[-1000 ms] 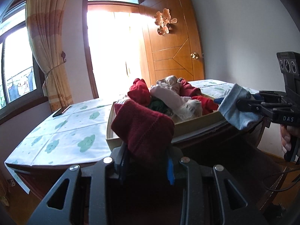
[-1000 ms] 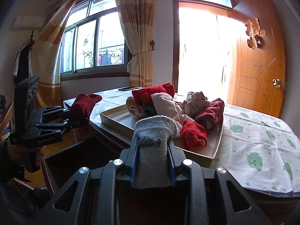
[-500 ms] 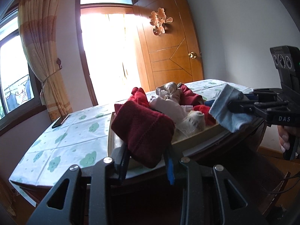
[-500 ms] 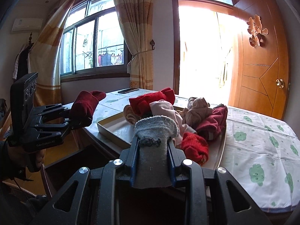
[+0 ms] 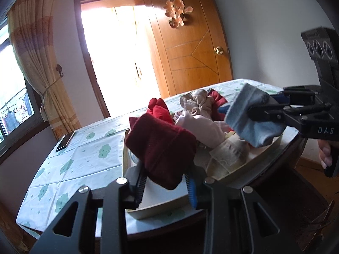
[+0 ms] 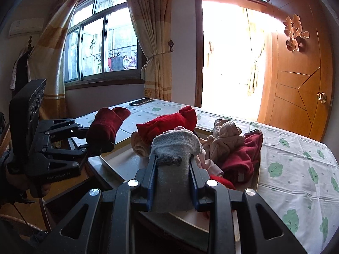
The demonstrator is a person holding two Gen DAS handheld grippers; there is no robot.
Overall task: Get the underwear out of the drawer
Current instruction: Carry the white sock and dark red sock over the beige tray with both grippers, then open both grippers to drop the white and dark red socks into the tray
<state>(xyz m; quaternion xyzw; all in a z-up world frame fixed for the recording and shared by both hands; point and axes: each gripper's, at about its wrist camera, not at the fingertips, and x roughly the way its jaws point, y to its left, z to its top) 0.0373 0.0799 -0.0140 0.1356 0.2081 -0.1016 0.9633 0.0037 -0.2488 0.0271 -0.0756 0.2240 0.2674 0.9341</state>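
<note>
The left gripper [image 5: 165, 182] has its fingers [image 5: 140, 187] closed on a dark red garment [image 5: 162, 148], a thick folded roll whose long axis runs forward along the fingers, its free rounded end pointing away from the gripper and up over the tray [image 5: 273, 145]. From the right wrist view the same dark red garment [image 6: 106, 127] juts from the left gripper [image 6: 89, 136] toward the bench [image 6: 296, 169], tilted upward. The right gripper [image 6: 172, 182] clamps a grey-blue garment [image 6: 175, 148], also lengthwise between its fingers [image 6: 150, 182], with its folded end forward; seen from the left wrist, this grey-blue garment [image 5: 252, 118] hangs angled downward over the tray's near rim. The tray holds a pile of clothes [image 6: 228, 146] in red, pink and beige. A phone [image 6: 141, 101] lies on the cloud-patterned tablecloth [image 5: 84, 154].
</note>
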